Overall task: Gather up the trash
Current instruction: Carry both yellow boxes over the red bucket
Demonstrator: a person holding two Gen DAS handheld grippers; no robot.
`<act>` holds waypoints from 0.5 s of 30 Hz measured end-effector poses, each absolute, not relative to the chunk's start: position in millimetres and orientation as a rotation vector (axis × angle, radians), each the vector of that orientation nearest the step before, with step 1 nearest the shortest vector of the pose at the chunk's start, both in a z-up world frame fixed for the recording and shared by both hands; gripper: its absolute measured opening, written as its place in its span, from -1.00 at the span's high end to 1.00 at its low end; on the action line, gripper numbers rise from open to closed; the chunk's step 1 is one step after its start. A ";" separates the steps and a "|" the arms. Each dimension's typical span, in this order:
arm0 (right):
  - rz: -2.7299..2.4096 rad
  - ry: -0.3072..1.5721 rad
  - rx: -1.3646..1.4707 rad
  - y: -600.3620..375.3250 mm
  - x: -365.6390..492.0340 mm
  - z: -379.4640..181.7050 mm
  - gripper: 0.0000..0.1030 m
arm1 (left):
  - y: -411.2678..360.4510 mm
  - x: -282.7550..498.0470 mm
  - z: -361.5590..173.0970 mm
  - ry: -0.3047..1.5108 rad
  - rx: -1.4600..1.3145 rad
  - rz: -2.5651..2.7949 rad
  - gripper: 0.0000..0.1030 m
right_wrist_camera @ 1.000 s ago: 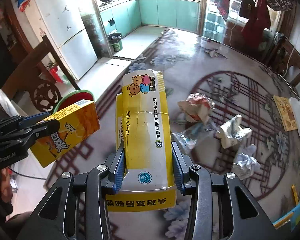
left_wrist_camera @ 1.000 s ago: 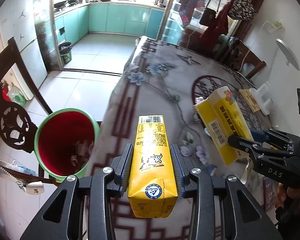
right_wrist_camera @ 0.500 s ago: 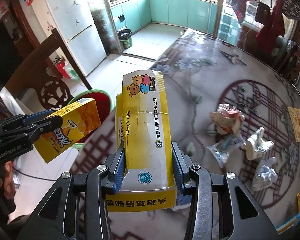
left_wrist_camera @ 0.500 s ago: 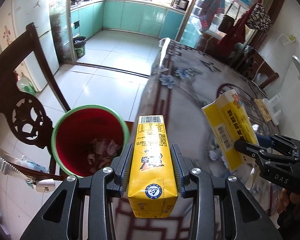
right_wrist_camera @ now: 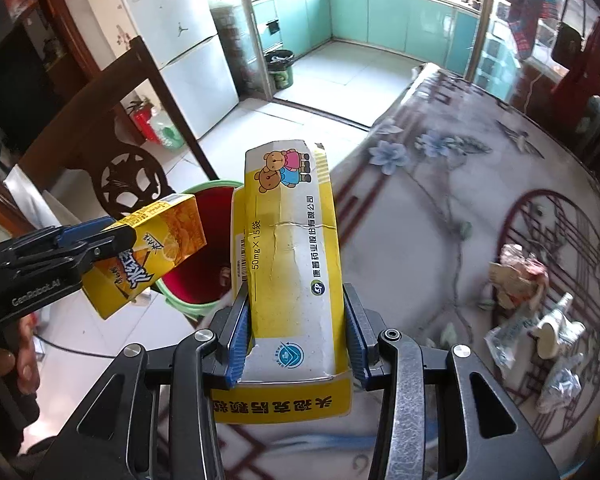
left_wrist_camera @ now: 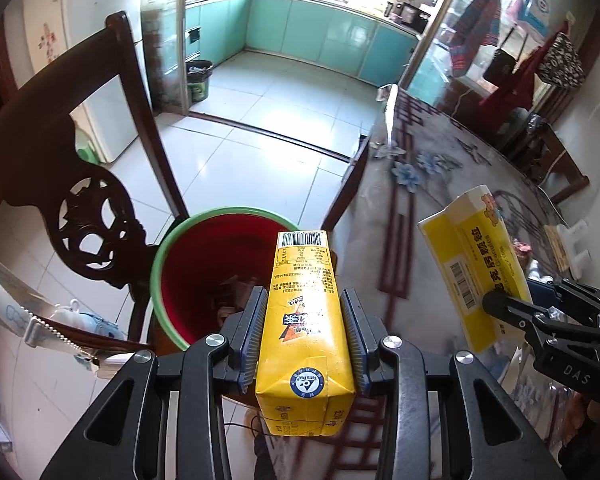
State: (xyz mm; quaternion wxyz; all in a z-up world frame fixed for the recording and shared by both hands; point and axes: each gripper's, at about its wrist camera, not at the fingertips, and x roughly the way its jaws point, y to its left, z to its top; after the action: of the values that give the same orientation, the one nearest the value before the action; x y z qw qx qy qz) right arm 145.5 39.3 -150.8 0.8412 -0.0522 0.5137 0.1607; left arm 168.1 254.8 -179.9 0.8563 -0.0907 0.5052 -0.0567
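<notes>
My left gripper is shut on a yellow drink carton, held over the near edge of a red bin with a green rim on the floor by the table. The carton also shows in the right wrist view. My right gripper is shut on a yellow and white medicine box with a bear picture, held above the table edge to the right of the bin. The box also shows in the left wrist view. The bin holds some trash.
Crumpled wrappers and paper lie on the flowered tablecloth at the right. A dark carved wooden chair stands just left of the bin. A white fridge and tiled kitchen floor lie beyond.
Both grippers have moved left off the table towards the bin, each keeping its box. The bin now sits right under the drink carton.
</notes>
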 end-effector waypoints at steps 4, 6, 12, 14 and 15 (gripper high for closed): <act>0.356 1.093 -0.118 52.7 151.2 -153.8 0.22 | 268.1 175.0 -185.6 1.071 -0.192 -0.103 0.32; 0.362 1.096 -0.119 59.2 153.2 -154.9 0.22 | 273.7 178.2 -188.0 1.074 -0.192 -0.098 0.32; 0.373 1.101 -0.117 73.9 156.7 -157.6 0.22 | 287.0 186.4 -195.0 1.084 -0.191 -0.085 0.32; 0.375 1.102 -0.119 79.0 159.0 -158.9 0.22 | 290.6 188.6 -197.6 1.087 -0.189 -0.081 0.32; 0.374 1.103 -0.120 81.5 159.8 -159.2 0.22 | 291.1 188.9 -198.0 1.088 -0.188 -0.079 0.32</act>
State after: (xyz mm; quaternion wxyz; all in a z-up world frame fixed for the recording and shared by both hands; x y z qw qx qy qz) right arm 159.8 81.5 -159.2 0.8336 -0.0566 0.5204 0.1763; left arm 188.9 291.1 -198.0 0.8506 -0.0893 0.5168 -0.0376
